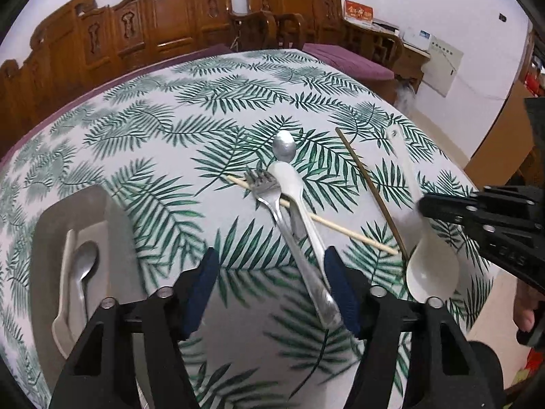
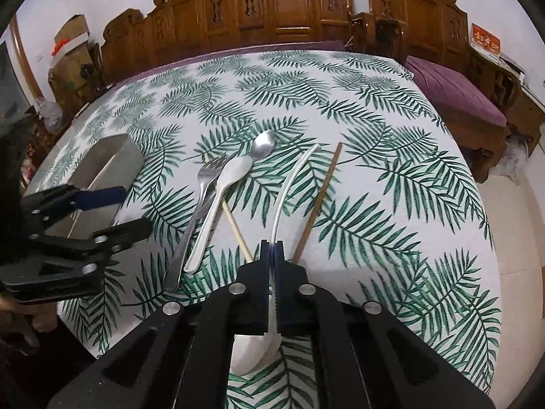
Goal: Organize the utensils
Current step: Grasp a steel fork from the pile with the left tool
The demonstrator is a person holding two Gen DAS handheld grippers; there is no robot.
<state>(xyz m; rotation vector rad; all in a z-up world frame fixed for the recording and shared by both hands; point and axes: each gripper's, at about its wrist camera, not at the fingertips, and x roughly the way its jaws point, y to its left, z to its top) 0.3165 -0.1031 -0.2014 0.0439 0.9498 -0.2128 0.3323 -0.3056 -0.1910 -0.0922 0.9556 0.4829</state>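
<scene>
A metal fork (image 1: 272, 201), a metal spoon (image 1: 284, 145) and a white spoon (image 1: 289, 184) lie crossed over a pale chopstick (image 1: 340, 228) at mid-table. A dark chopstick (image 1: 371, 187) lies to their right. My left gripper (image 1: 270, 289) is open, its blue pads either side of the fork and spoon handles. My right gripper (image 2: 271, 248) is shut on the large white ladle spoon (image 2: 289, 184), whose bowl (image 1: 431, 272) sits near the table edge. A steel tray (image 1: 51, 225) at the left holds a metal spoon (image 1: 83, 266) and a white utensil.
The leaf-print tablecloth (image 2: 374, 156) covers the round table. Carved wooden chairs (image 2: 279, 6) and a purple cushioned bench (image 2: 456, 92) stand behind it. The steel tray also shows in the right wrist view (image 2: 112, 156). Cardboard boxes (image 2: 68, 54) stand at the far left.
</scene>
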